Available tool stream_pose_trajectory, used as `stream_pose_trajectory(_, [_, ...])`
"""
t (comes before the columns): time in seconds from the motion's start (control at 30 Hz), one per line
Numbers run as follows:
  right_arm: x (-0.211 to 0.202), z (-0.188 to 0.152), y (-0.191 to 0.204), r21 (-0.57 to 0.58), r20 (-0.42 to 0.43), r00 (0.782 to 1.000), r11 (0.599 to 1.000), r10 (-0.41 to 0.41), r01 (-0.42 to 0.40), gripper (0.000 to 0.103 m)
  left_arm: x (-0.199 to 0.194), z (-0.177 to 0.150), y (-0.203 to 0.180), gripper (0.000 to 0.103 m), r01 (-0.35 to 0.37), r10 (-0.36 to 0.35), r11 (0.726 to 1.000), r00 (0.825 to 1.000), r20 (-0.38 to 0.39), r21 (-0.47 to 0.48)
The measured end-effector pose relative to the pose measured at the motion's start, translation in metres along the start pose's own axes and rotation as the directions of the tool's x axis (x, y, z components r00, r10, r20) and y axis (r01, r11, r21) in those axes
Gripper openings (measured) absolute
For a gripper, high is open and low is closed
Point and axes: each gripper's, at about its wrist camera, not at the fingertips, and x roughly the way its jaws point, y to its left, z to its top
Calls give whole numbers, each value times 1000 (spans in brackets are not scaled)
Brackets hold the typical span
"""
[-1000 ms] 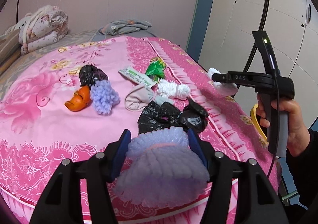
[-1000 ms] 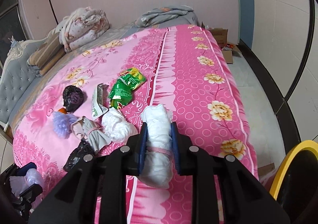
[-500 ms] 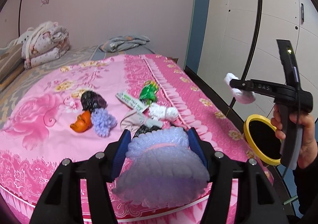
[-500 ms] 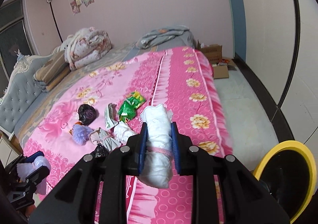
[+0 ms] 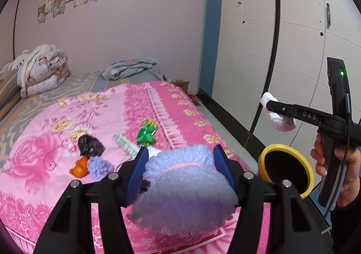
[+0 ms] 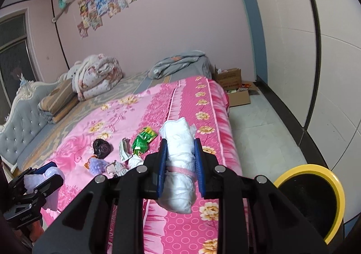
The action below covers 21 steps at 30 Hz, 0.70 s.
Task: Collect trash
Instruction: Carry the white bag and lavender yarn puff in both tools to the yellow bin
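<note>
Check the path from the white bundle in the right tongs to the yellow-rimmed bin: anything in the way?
Nothing visible. The white bundle is clamped in the right tongs, above the edge of the pink bedspread. The yellow-rimmed bin stands open on the floor beside the bed, with only bare floor between.

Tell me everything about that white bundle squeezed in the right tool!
The crumpled white plastic bundle looks like a soft bag rolled into a long lump, with a pink band around its middle. It stands roughly upright between the blue pads of the right tool, which press both its sides. It is held in the air above the pink flowered bedspread, touching nothing else.
</note>
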Motion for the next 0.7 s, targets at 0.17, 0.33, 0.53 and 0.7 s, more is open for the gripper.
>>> stream_pose_trajectory(0.17, [-26,8,-17,17,41,999,1000,-24,23,22,-2,17,-20,56,34,-34,999,999,25,16])
stream_pose_trajectory(0.33, [-47,13,-38,47,66,996,998,-54,51,22,3,34,-37,56,75,-75,997,997,27,7])
stream_pose_trajectory(0.53, [-70,20,-70,98,91,991,991,-99,90,22,10,53,-58,56,108,-110,994,993,46,28])
stream_pose_trajectory(0.7, [-89,26,-93,127,116,983,983,-145,130,22,11,71,-80,56,130,-134,990,988,72,53])
